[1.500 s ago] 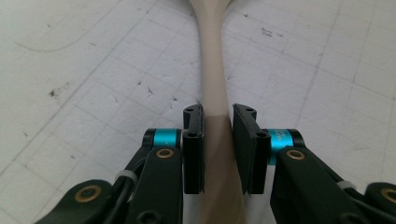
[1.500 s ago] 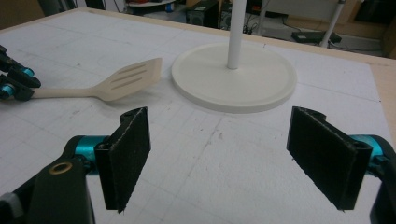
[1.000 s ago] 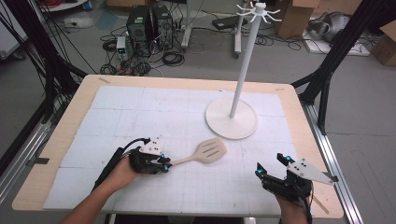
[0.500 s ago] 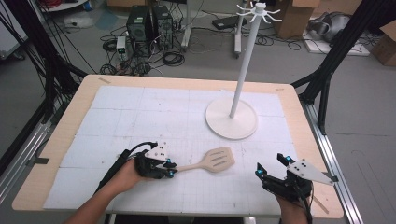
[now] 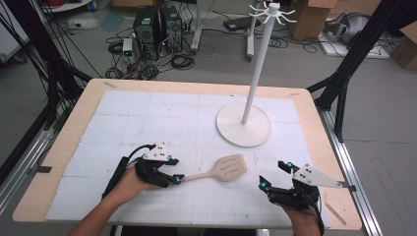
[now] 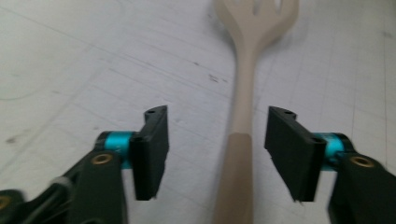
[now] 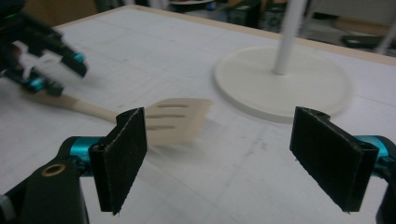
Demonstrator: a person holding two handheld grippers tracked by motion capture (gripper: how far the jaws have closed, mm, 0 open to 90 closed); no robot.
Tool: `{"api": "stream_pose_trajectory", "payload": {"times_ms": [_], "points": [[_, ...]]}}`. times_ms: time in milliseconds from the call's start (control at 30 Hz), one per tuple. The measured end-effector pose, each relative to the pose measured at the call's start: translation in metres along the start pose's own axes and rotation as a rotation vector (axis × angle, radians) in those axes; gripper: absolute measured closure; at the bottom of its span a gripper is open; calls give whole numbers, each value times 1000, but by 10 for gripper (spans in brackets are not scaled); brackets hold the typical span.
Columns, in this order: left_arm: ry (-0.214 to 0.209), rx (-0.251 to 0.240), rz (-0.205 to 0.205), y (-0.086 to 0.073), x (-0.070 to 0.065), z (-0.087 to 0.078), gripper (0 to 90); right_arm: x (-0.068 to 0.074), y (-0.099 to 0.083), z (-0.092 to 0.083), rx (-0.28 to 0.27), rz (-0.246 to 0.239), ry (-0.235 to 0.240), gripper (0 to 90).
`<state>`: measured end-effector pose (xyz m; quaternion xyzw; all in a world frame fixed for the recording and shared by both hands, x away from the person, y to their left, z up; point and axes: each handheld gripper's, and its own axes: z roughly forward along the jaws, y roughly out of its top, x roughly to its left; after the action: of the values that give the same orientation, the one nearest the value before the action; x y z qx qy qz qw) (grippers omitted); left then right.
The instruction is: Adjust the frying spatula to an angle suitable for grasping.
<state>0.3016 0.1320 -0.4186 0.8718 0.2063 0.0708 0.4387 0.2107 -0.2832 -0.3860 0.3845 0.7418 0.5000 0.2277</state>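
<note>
Over the last second the spatula (image 5: 217, 170) has slid right and toward the near edge of the counter (image 5: 83, 113), and its slotted blade now points more toward the white stand (image 5: 244, 123) than before. The left gripper (image 5: 176, 179) has travelled with it, so this reads as a repositioning that brings the tool nearer the right gripper (image 5: 273, 175). The left gripper view settles what the high view cannot: the fingers (image 6: 152, 148) stand apart on either side of the handle (image 6: 240, 154), touching it on neither side, so the spatula lies free on the counter. The right gripper view shows its own fingers (image 7: 122, 156) wide apart and holding nothing, with the blade (image 7: 175, 119) lying flat just beyond them.
</note>
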Motion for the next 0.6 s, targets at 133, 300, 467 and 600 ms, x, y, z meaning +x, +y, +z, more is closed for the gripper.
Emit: {"api": "stream_pose_trajectory", "payload": {"times_ms": [133,300,467,600], "points": [[63,-101,-50,-1,3,-20,300,6,6,14,32,-21,58,180],[120,-148,-67,-17,2,-39,297,17,11,29,63,-62,94,184],[102,-122,-61,-38,-5,-60,523,14,9,26,61,-47,70,203],[37,-84,-42,-55,-15,-65,786,7,6,22,57,-15,41,203]]}}
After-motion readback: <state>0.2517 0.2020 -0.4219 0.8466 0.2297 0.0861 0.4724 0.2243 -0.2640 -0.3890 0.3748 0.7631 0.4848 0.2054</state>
